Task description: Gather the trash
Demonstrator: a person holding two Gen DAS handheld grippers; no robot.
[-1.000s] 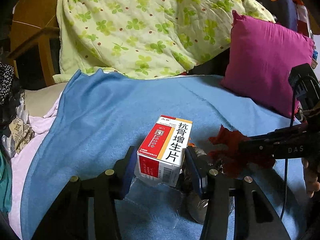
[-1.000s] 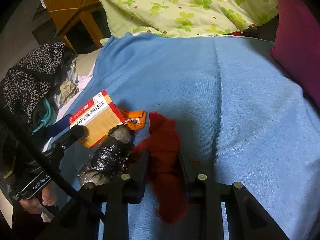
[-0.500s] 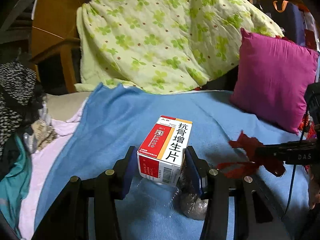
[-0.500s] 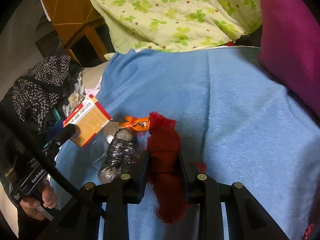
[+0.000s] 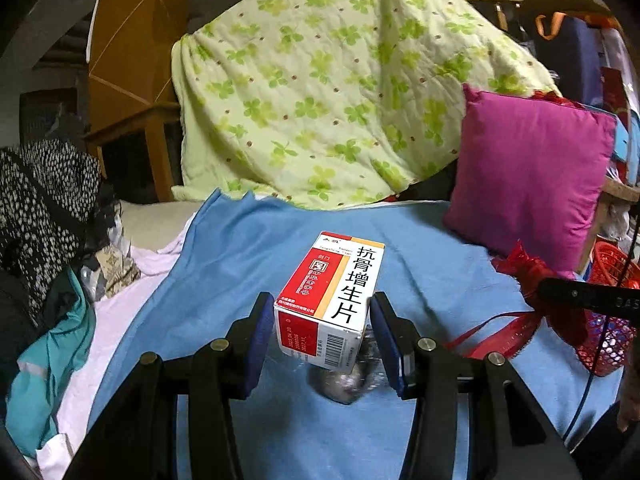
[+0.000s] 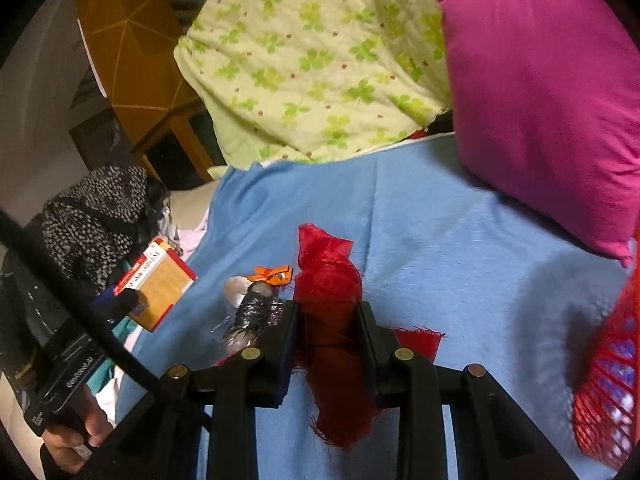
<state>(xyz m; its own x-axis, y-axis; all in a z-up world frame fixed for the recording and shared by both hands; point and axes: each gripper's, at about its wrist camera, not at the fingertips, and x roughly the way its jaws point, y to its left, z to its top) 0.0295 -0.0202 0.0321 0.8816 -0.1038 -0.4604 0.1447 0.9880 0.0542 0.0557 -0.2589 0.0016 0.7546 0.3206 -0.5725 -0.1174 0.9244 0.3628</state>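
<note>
Your left hand-held gripper (image 5: pixel 322 340) is clamped on the red-and-white medicine box (image 5: pixel 332 300), with the blue pads (image 5: pixel 260 340) pressing only on the near end, so most of the carton juts out beyond the fingers toward the middle of the frame. That long overhang is the weak point: a quick swing could twist the box between the pads and let it slide out onto the blue blanket (image 5: pixel 248 248).

Your right hand-held gripper (image 6: pixel 326 320) is closed tight on the red mesh fabric (image 6: pixel 328 276), which bunches above the jaws and hangs in a frayed tail below them, at lower centre of the right wrist view. Thin, slippery cloth like that can pull through a pinch, and the trailing ribbon (image 5: pixel 492 326) may snag.

Just under the box, a crumpled silver wrapper (image 5: pixel 340 380) lies on the blanket, with an orange scrap (image 6: pixel 272 274) beside it. They are easy to overlook, since your own grippers partly hide them.

At the right edge sits a red mesh basket (image 6: pixel 608 380), probably your drop point. Approach it too low and you could knock it; the magenta cushion (image 6: pixel 540 80) crowds the upper right.
</note>
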